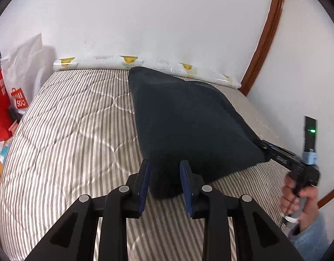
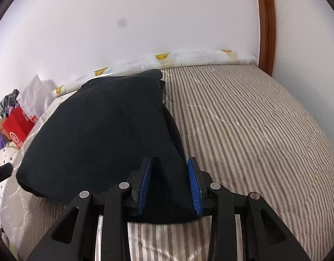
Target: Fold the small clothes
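A dark navy garment (image 1: 184, 117) lies folded flat on the striped bedspread (image 1: 69, 141). My left gripper (image 1: 164, 168) is open, its blue pads on either side of the garment's near left corner. My right gripper (image 2: 170, 169) is open too, its pads straddling the near right corner of the garment (image 2: 106, 126). In the left wrist view the right gripper (image 1: 262, 146) shows at the garment's right corner, held by a hand. The bedspread (image 2: 254, 130) stretches to the right in the right wrist view.
A rolled white mat with yellow prints (image 1: 145, 62) lies along the wall at the bed's far edge. Red and white shopping bags (image 1: 16, 95) stand left of the bed. A brown wooden door frame (image 1: 267, 30) runs up the right wall.
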The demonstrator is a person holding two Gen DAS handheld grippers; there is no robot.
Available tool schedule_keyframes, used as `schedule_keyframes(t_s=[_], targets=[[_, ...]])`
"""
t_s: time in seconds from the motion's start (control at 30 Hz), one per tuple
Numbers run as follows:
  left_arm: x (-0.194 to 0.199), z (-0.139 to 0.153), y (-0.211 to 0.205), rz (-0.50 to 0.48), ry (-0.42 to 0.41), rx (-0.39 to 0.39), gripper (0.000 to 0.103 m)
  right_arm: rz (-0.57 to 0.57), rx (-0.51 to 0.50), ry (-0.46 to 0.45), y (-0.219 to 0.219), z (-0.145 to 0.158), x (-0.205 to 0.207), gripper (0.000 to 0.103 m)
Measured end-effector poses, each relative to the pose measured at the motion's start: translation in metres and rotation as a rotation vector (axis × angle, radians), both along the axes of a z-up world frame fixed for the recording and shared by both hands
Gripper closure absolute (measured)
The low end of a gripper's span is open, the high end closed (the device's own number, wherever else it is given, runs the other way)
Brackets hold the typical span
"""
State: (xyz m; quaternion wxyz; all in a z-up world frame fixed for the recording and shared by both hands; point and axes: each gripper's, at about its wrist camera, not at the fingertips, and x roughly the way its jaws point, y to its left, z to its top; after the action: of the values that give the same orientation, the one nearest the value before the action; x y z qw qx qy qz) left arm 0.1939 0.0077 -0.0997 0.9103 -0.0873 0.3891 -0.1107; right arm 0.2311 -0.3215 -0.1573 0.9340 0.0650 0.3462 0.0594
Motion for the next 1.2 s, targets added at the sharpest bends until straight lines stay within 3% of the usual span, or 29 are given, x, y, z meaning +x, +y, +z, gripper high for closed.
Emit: schedule_keyframes(t_s=[0.2,0.43,0.8,0.97,1.2], targets=[[0.021,-0.013,-0.005,0.007,0.045,0.022,0.077,0.011,-0.052,-0.013,0.003,0.021,-0.009,0.070],[0.024,-0.022,-0.002,0.005,0.077,0.022,0.070,0.048,-0.056,-0.033,0.011,0.038,-0.005,0.070],[0.045,-0.010,0.012,0.008,0.081,0.007,0.069,0.109,-0.065,0.007,0.032,0.060,0.065,0.064],[0.059,-0.012,0.016,0.015,0.086,0.007,0.069,0.131,-0.050,0.114,0.030,0.045,0.112,0.062],[0.066,-0.018,0.014,0.019,0.079,0.007,0.064,0.159,0.026,0.206,0.028,0.020,0.140,0.062]])
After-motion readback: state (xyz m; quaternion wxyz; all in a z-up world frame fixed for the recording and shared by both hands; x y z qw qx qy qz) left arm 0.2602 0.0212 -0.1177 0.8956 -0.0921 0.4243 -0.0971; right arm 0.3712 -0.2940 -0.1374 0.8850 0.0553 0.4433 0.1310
